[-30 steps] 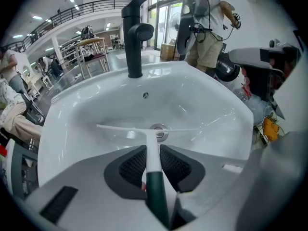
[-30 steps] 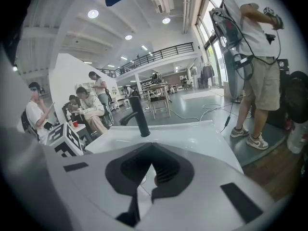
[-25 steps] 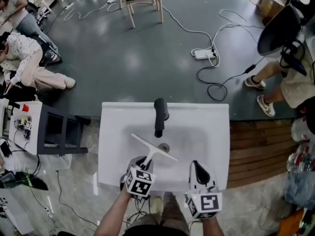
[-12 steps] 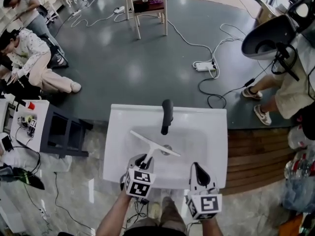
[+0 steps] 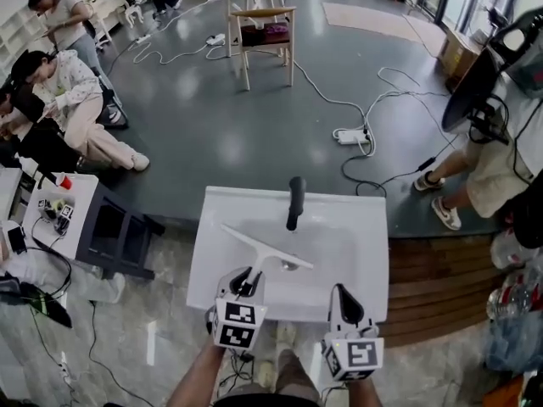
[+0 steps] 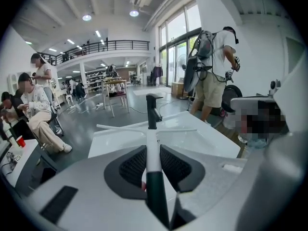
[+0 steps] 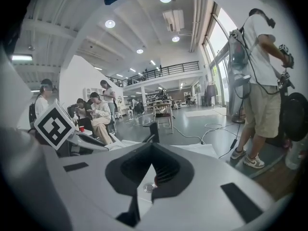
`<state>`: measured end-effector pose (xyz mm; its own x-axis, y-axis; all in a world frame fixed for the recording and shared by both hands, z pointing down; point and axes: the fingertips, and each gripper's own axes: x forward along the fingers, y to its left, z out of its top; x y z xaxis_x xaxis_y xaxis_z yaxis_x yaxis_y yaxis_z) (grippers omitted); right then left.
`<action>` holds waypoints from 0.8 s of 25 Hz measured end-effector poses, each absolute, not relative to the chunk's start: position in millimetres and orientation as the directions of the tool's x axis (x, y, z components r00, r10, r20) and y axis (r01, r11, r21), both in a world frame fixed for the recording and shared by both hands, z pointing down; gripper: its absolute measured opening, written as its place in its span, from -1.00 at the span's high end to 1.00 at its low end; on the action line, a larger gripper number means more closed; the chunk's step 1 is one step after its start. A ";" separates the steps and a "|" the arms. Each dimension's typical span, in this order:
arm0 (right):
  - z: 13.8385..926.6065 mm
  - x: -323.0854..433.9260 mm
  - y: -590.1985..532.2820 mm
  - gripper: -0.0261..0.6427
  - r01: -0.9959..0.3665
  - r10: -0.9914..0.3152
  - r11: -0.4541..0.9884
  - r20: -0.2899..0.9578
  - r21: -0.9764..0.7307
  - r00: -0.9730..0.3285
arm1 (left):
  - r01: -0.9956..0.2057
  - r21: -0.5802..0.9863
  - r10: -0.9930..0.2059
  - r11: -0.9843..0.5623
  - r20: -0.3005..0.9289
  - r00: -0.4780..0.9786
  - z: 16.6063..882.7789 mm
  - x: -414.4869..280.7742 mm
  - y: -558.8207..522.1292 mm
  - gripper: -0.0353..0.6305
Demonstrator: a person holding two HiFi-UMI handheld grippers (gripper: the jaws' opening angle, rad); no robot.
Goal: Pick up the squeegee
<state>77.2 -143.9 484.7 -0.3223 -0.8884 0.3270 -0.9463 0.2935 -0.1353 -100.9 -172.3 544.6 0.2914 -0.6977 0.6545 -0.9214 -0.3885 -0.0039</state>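
Left gripper [image 5: 247, 280] is pinching the squeegee [image 5: 267, 248] handle, so I'm trying to hold the blade level, clear of the faucet [image 5: 294, 202].

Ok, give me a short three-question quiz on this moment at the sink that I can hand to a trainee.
1. True or false: the left tongs are clamped on the handle of the squeegee.
2. Multiple choice: the squeegee's blade is above
A) the grey floor
B) the white sink
C) the wooden chair
3. Fill in: the right tongs hold ____.

Key: 1 true; 2 B; 3 nothing. Their jaws are together and empty.
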 end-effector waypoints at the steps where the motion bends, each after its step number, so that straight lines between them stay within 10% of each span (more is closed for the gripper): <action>1: 481.2 75.4 -139.5 0.93 -0.946 -0.890 0.295 0.321 -0.136 -0.324 | -0.924 -0.006 -0.711 -0.383 0.640 0.291 536.8 -102.6 -168.4 0.63; 20: 412.4 40.3 -38.5 0.93 -0.930 -0.906 0.362 0.216 -0.057 -0.365 | -0.953 -0.017 -0.874 -0.304 0.402 0.272 411.4 -146.1 -54.8 0.63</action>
